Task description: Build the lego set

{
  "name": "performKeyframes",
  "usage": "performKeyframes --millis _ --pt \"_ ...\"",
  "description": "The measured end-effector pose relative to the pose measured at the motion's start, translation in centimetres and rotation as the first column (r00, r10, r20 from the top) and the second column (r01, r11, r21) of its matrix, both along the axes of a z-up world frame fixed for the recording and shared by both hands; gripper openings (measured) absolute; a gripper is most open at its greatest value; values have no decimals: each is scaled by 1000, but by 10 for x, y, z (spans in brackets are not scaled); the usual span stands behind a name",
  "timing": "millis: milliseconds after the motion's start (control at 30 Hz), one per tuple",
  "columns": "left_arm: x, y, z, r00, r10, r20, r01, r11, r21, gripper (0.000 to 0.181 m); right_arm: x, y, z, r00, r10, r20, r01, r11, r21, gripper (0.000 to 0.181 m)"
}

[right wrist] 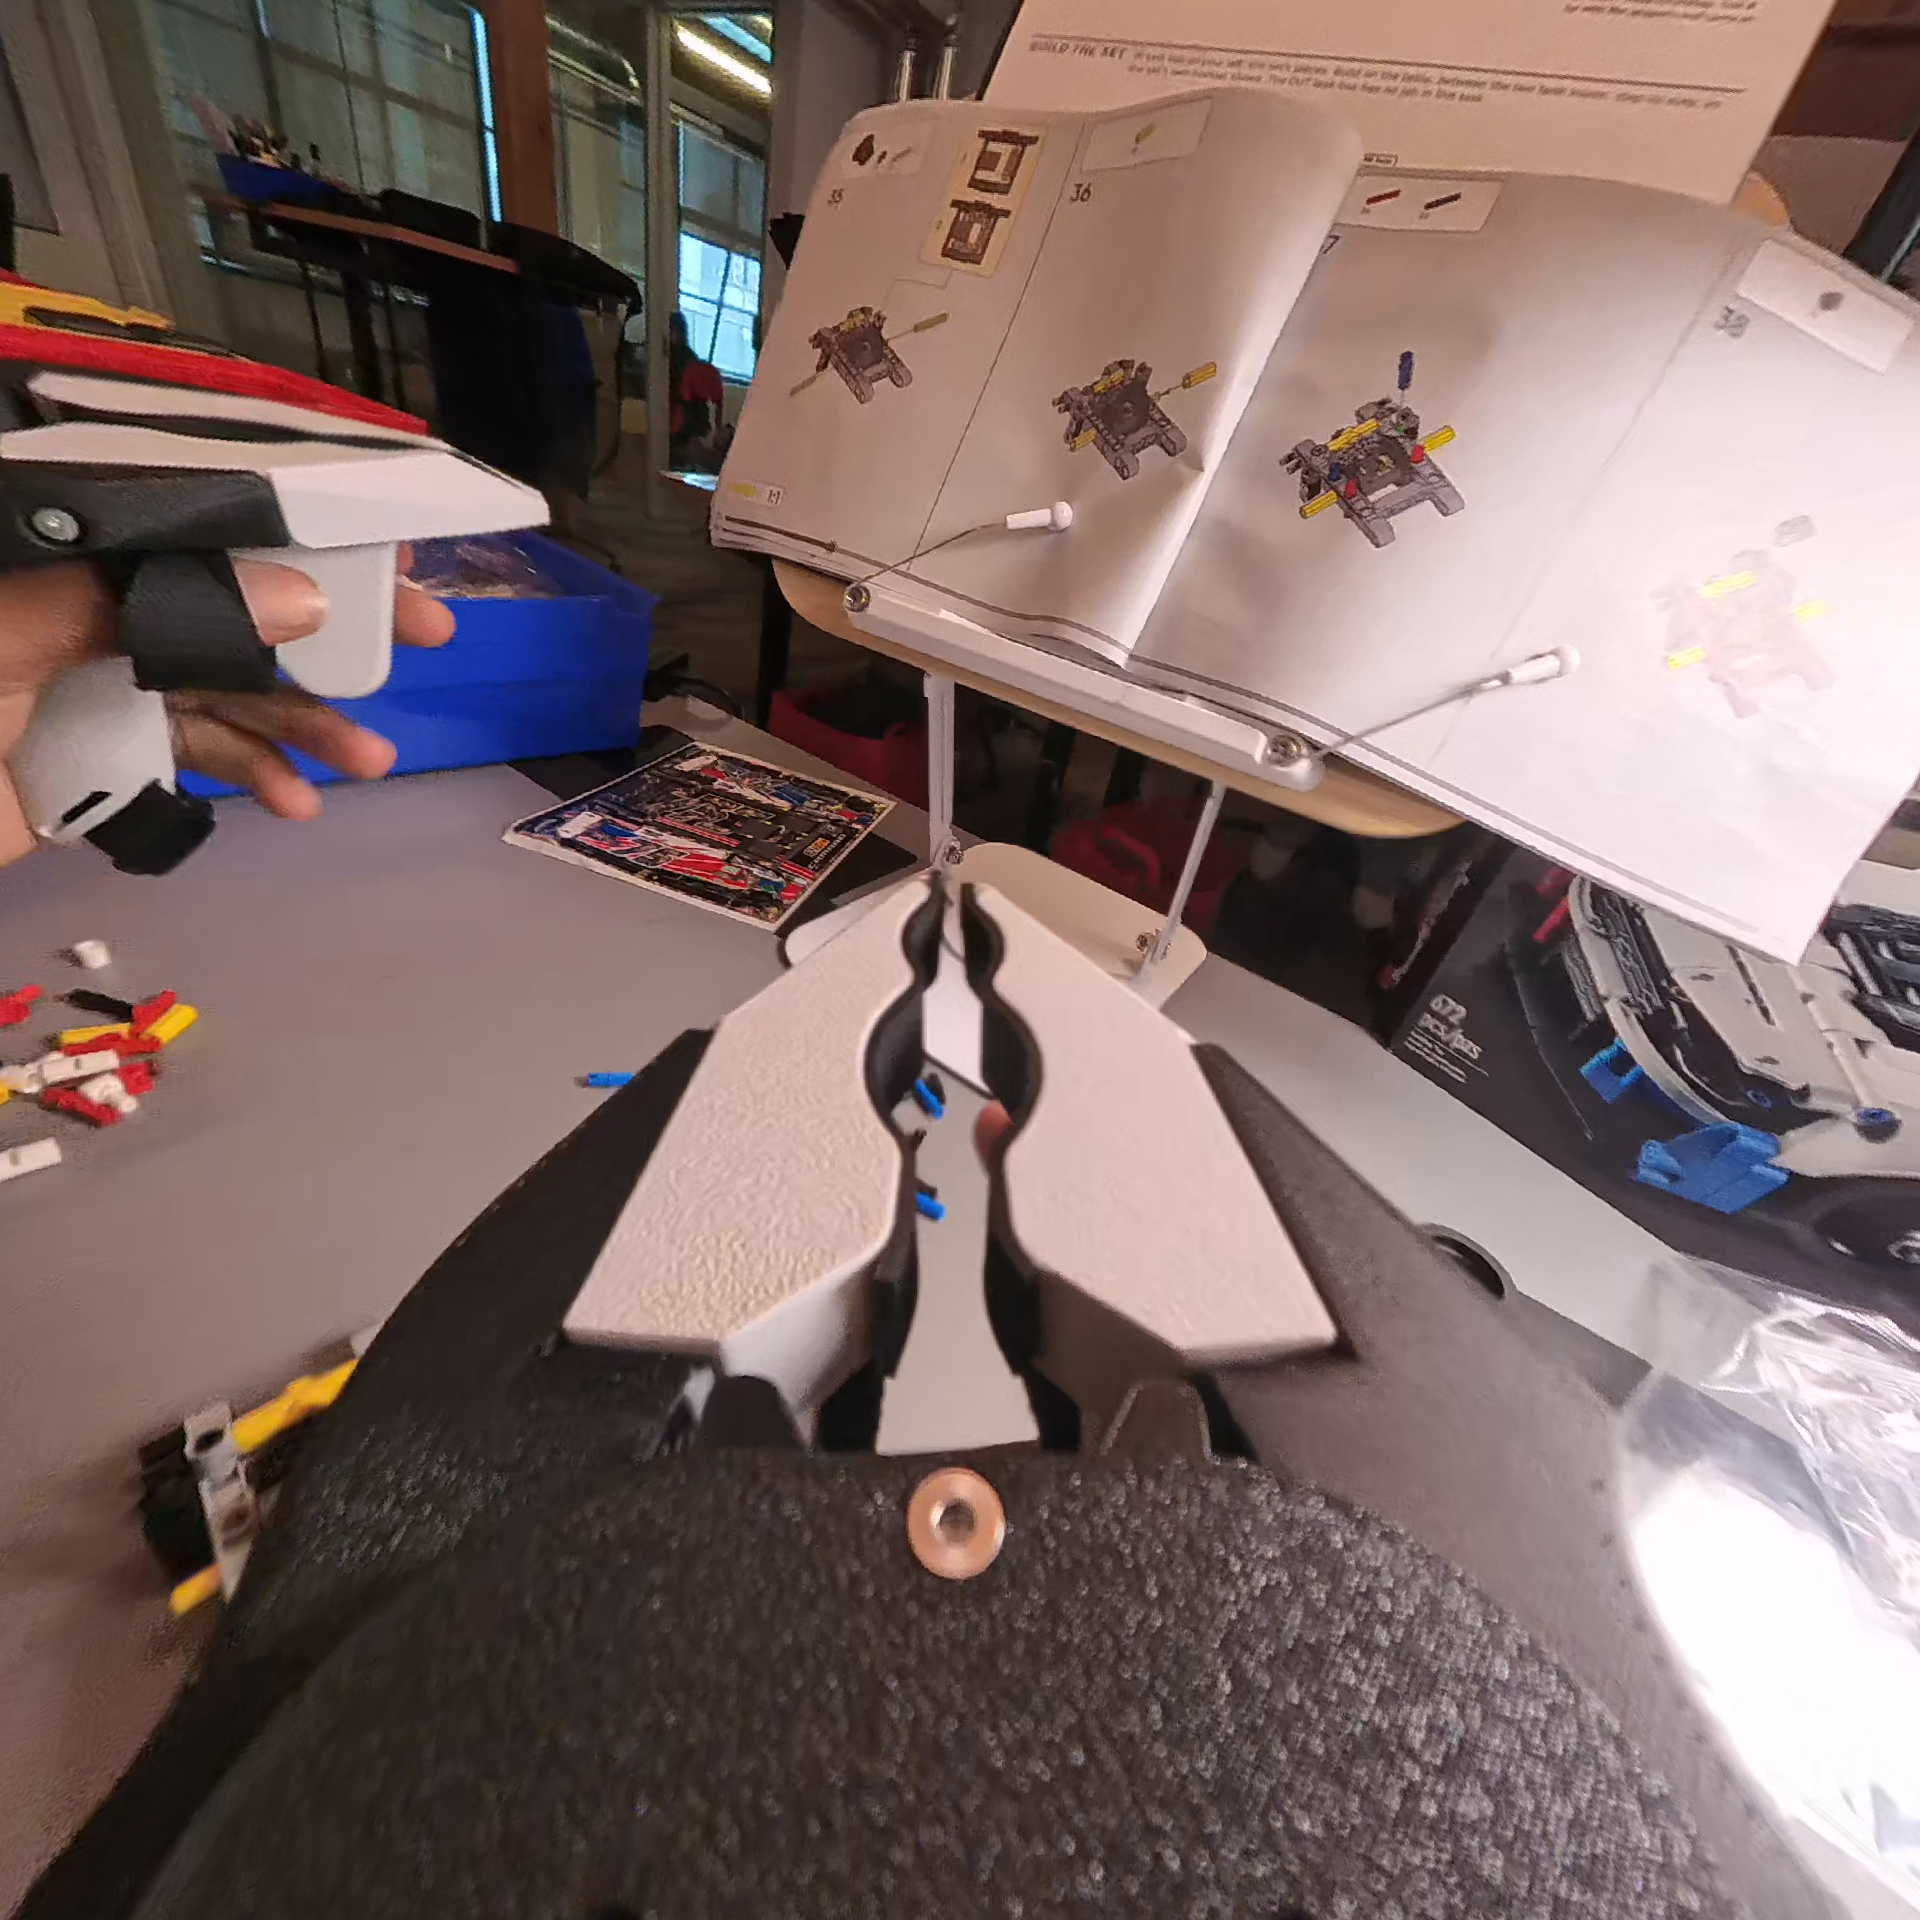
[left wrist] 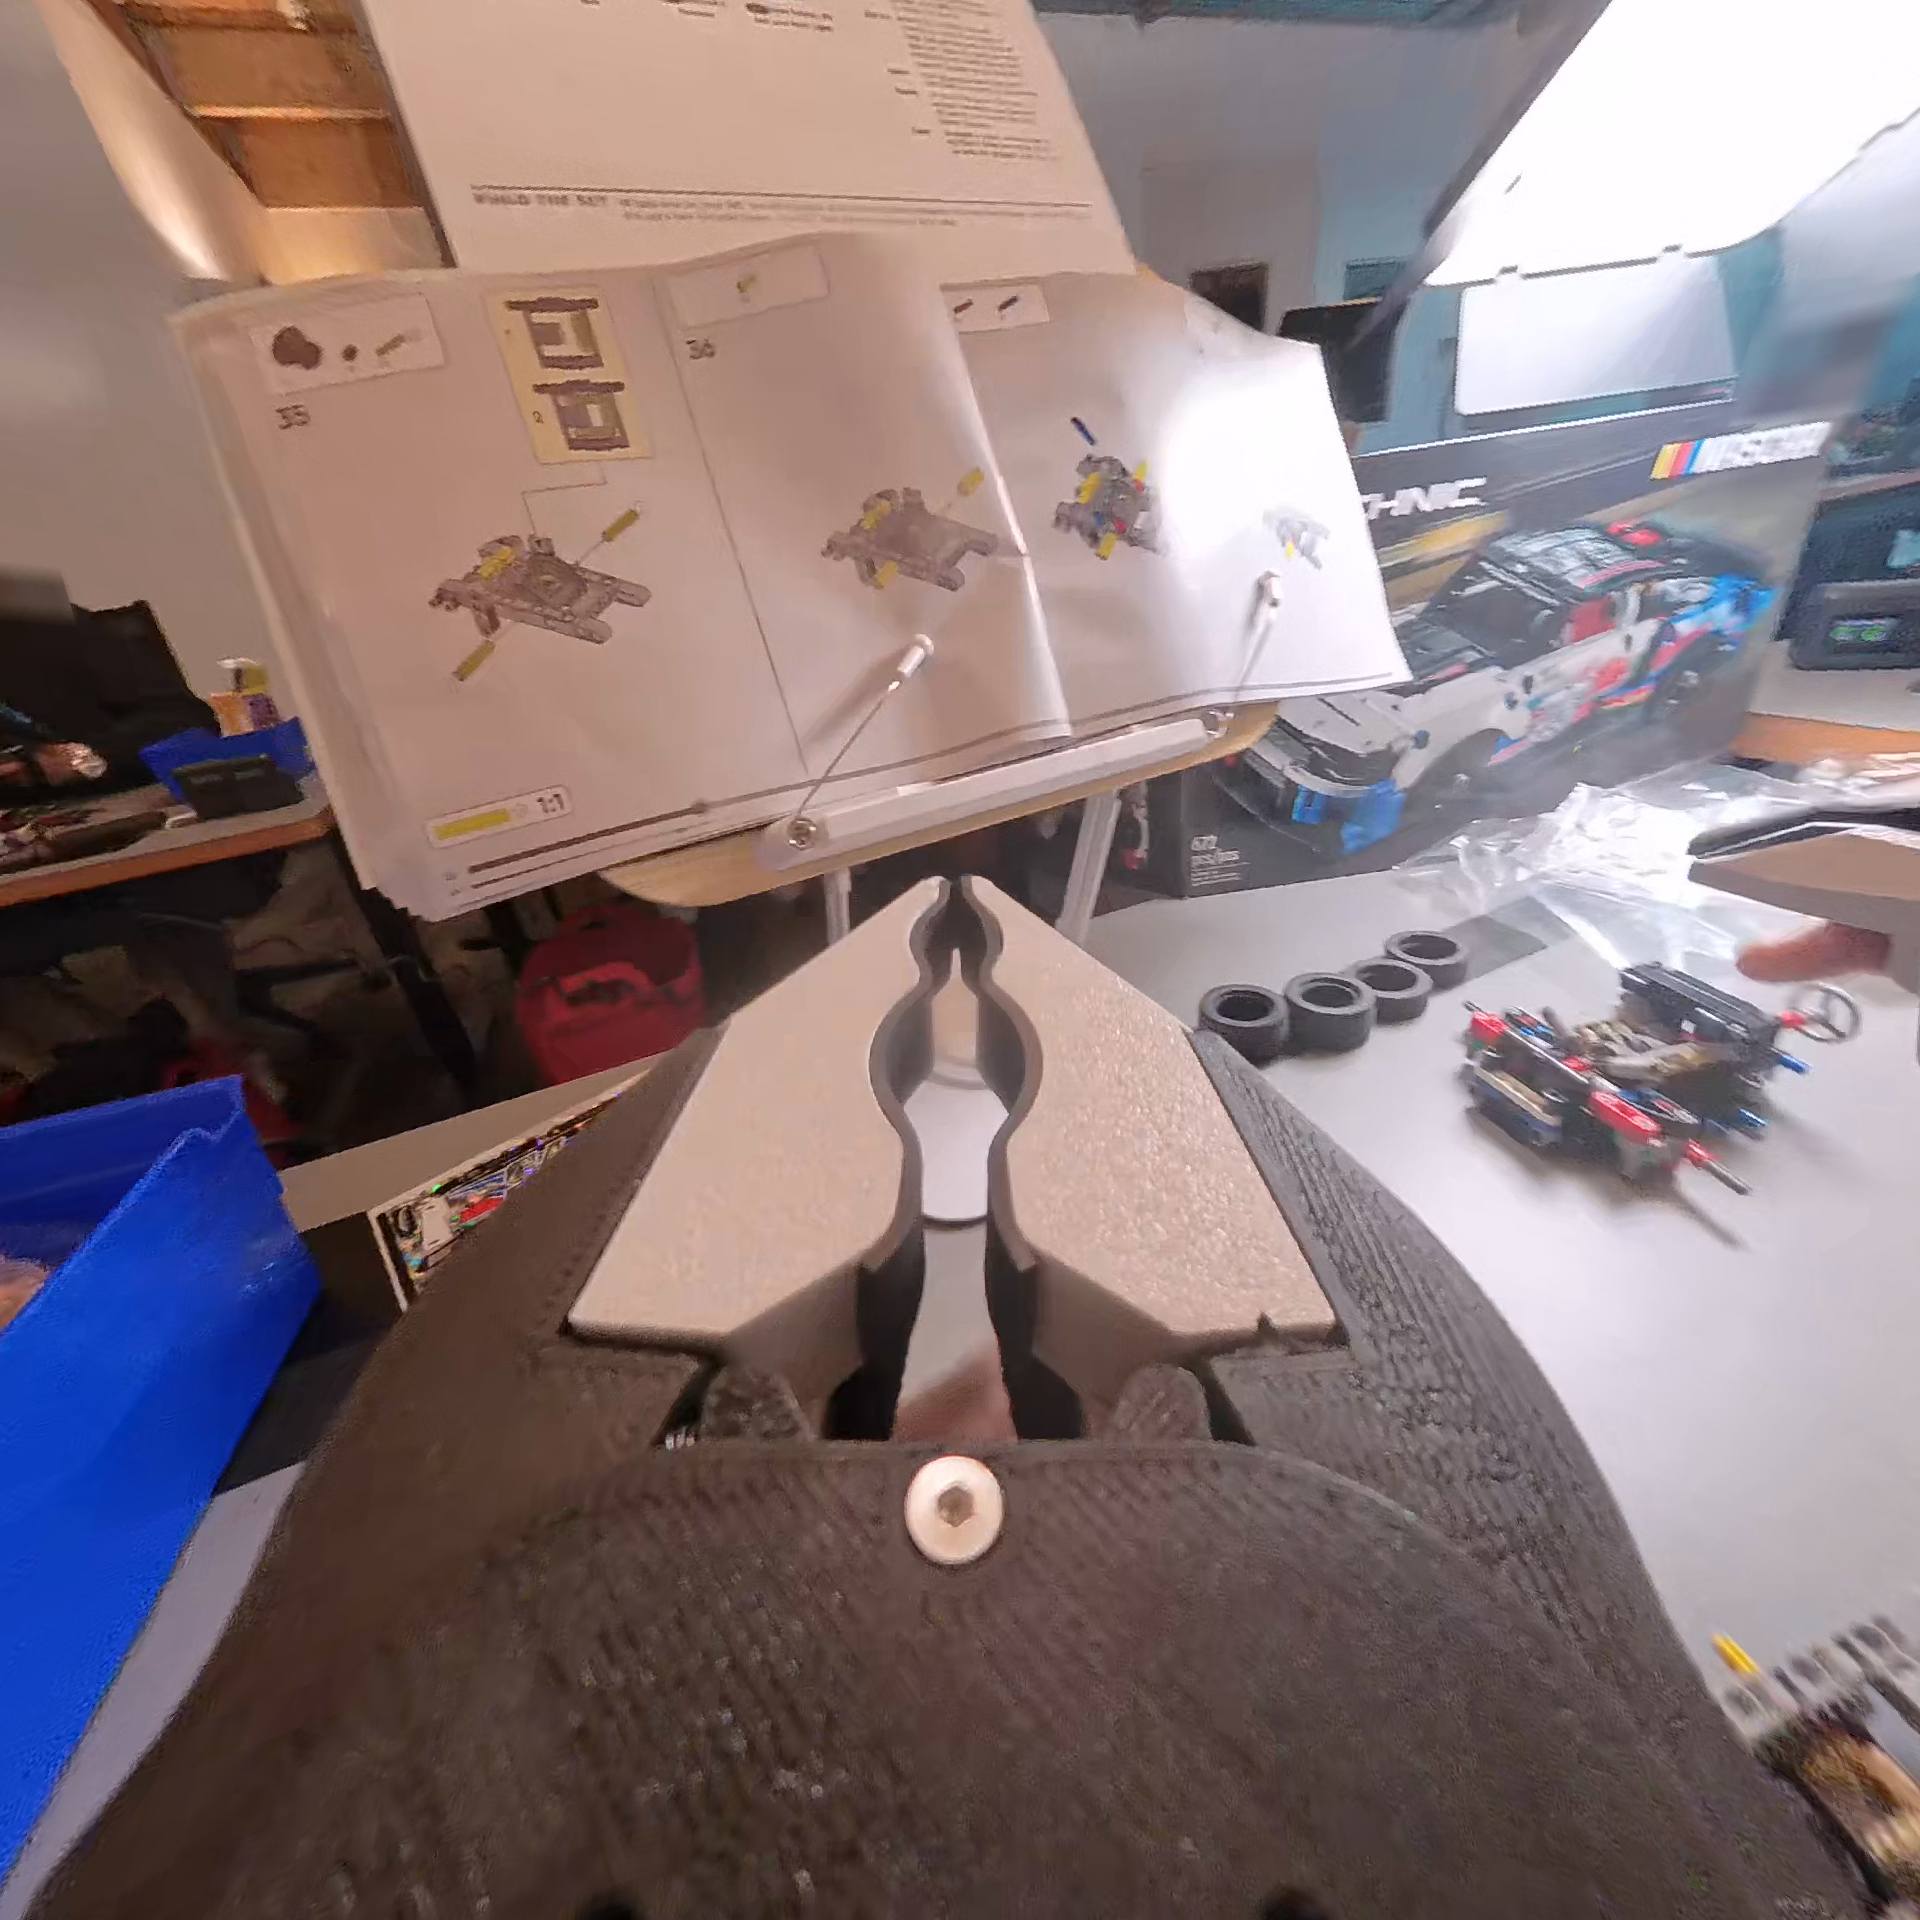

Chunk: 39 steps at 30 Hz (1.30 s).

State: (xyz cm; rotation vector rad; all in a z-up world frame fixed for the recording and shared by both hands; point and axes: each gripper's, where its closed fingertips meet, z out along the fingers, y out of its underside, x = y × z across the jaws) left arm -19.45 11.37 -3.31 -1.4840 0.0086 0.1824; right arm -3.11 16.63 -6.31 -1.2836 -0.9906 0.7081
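My left gripper [left wrist: 956,889] is shut with nothing between its pads, raised in front of the open instruction booklet [left wrist: 727,540] on its stand. It also shows in the right wrist view [right wrist: 520,507], held by a hand at the left. My right gripper [right wrist: 951,894] is shut and empty, above the grey table [right wrist: 416,1039] near the stand's base [right wrist: 1081,914]. The partly built lego chassis [left wrist: 1621,1081] lies on the table at the right, with a row of black tyres [left wrist: 1340,992] beside it. A small assembly with yellow axles [right wrist: 229,1475] lies at the lower left.
Loose red, white and yellow pieces [right wrist: 94,1049] lie at the left. Blue pins [right wrist: 608,1081] lie near my right gripper. A sticker sheet [right wrist: 707,831], a blue bin [right wrist: 520,644], the set's box [left wrist: 1558,623] and clear plastic bags [right wrist: 1766,1507] surround the work area. The left gripper's tips are roughly 20 centimetres from the right gripper's.
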Motion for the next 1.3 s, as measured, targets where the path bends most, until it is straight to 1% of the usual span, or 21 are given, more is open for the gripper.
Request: performKeyframes --millis 67,133,200,267,367,433,500,600,800,933,1300 --pt "-16 7 1 998 62 29 -63 998 14 0 -22 4 13 1000 -1 -16 1 999 33 0" --pt "-24 13 -4 996 85 36 -85 996 -2 0 -51 19 31 999 -30 -39 32 998 58 0" --pt "-26 14 -13 995 86 56 -85 996 -18 0 -84 39 53 996 -42 -73 47 997 67 0" --pt "-22 13 -20 996 66 65 -64 997 -35 0 -115 67 73 991 -86 -98 95 991 93 0" --pt "-20 10 -25 997 47 54 -45 998 -44 0 -155 105 85 989 -115 -92 119 992 39 0" --pt "-21 10 -27 997 34 67 -31 998 -52 0 -171 122 90 987 -133 -94 135 991 22 0" --pt "-21 12 -31 997 18 77 -14 998 -63 0 -183 132 87 987 -142 -69 144 990 13 0" --pt "-18 14 -36 997 2 80 4 997 -73 0 -190 139 79 987 -157 -39 157 987 16 0" --pt "-7 16 -36 997 -24 69 30 997 -76 0 -191 140 81 980 -192 -48 194 980 43 0" --pt "3 15 -30 998 -40 51 43 997 -68 0 -190 143 83 979 -202 -35 204 978 49 0" --pt "17 13 -13 997 -48 55 51 997 -50 0 -187 142 83 985 -175 7 173 980 102 0"
